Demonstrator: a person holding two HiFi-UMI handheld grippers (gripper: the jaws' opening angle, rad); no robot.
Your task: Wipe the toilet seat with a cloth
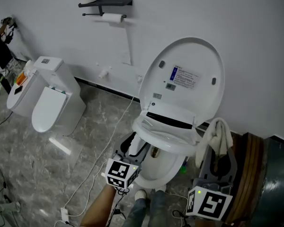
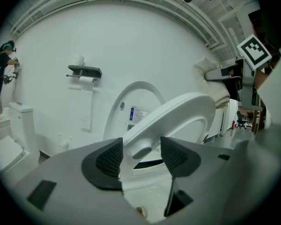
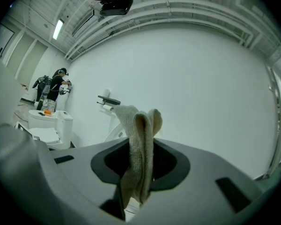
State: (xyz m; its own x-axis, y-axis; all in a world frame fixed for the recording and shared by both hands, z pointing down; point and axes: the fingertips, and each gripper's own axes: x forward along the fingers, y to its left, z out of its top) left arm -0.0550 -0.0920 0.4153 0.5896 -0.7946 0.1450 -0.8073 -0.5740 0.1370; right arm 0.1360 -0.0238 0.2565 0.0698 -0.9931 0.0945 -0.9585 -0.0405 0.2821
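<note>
Currently, the left hand-held gripper (image 2: 141, 154) is closed on the front rim of the toilet seat (image 2: 178, 112). It has 1 pad on each side of the rim, and a small bumper (image 2: 140, 150) on the seat's underside sits directly between the jaws. The seat is tilted up off the bowl (image 1: 163, 167) with its underside turned toward this gripper. Beyond the seat, the lid (image 1: 191, 74) stands fully open against the wall. In my judgement the seat is held raised so that its ring and underside are exposed for wiping.

The right hand-held gripper (image 3: 140, 161) is clamped on a folded pale cloth (image 3: 139, 139). The fold of the cloth stands up past the jaw tips and a short tail hangs below them. That leaves a padded edge forward of the gripper, which appears intended as the wiping face.

In the head view this gripper sits to the right of the left one, with the cloth near the seat's right side but apart from it. The cloth touches nothing except the jaws, so I judge that no wiping contact has been made.

The next move would call for carrying the cloth leftward onto the seat while the left grip holds steady. The risk noted is the rim slipping from the pads, so that the seat drops.

A 2nd toilet (image 1: 49, 98) stands well to the left of the left gripper. A paper holder (image 1: 106, 3) is mounted on the wall beyond both grippers.
</note>
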